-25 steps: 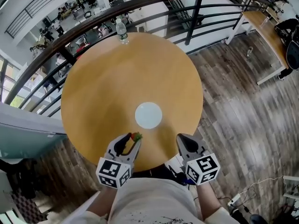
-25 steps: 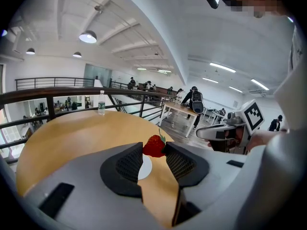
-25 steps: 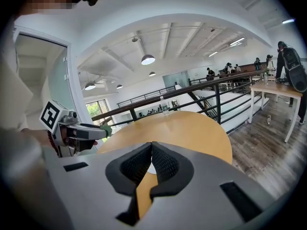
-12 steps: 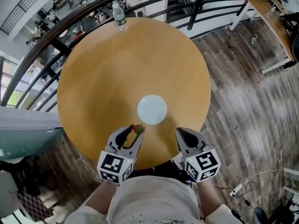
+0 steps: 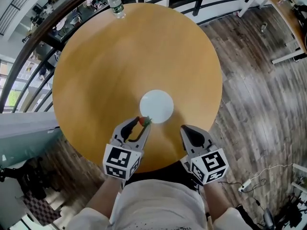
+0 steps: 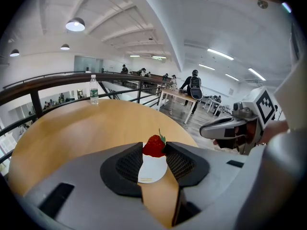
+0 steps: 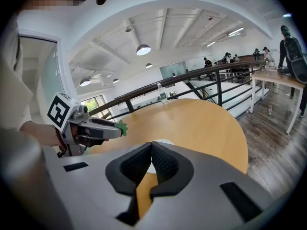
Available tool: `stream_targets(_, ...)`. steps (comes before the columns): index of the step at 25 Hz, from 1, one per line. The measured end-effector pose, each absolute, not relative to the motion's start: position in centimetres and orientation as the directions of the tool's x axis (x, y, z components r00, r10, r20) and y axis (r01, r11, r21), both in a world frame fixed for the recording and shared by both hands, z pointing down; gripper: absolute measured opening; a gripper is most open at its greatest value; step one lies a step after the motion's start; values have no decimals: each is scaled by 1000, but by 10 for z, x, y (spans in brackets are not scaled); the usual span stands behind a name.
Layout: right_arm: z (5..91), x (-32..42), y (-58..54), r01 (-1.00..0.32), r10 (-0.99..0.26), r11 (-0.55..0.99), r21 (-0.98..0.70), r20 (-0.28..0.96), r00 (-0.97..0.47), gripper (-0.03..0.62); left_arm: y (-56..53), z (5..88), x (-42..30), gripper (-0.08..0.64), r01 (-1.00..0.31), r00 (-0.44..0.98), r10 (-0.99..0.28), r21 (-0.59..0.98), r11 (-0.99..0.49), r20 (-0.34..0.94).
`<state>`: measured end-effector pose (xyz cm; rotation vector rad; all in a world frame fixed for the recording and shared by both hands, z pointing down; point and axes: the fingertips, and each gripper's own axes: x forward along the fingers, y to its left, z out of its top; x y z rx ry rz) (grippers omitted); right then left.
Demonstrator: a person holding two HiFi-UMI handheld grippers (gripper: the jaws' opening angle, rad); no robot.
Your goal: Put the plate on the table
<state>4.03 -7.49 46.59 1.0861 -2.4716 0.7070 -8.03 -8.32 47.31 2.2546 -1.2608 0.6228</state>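
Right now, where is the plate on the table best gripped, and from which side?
Grip the plate by its near rim, on the side facing the right gripper. It lies flat on the table, so only the thin edge offers a hold; one jaw likely must slide under. That gripper is shut and empty; the left gripper holds a strawberry.

Plate (image 5: 156,106): small, round, plain white, shallow. It sits right way up, flat on the table (image 5: 105,56), so it is already down. It lies a bit to my side of the top's middle, closer to the edge by me than to the far edge, well inside the rim. Table: round, smooth, light wood-coloured top. In my left gripper view the plate (image 6: 152,169) looks thin and level against the wood.
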Motion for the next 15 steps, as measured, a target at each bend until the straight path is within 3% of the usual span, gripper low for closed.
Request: stream_targets(15,497,25,-85,-753,-555,571,-329,521,-648,25,-117,543,-71,166,-857,457,-580,159,-490,674)
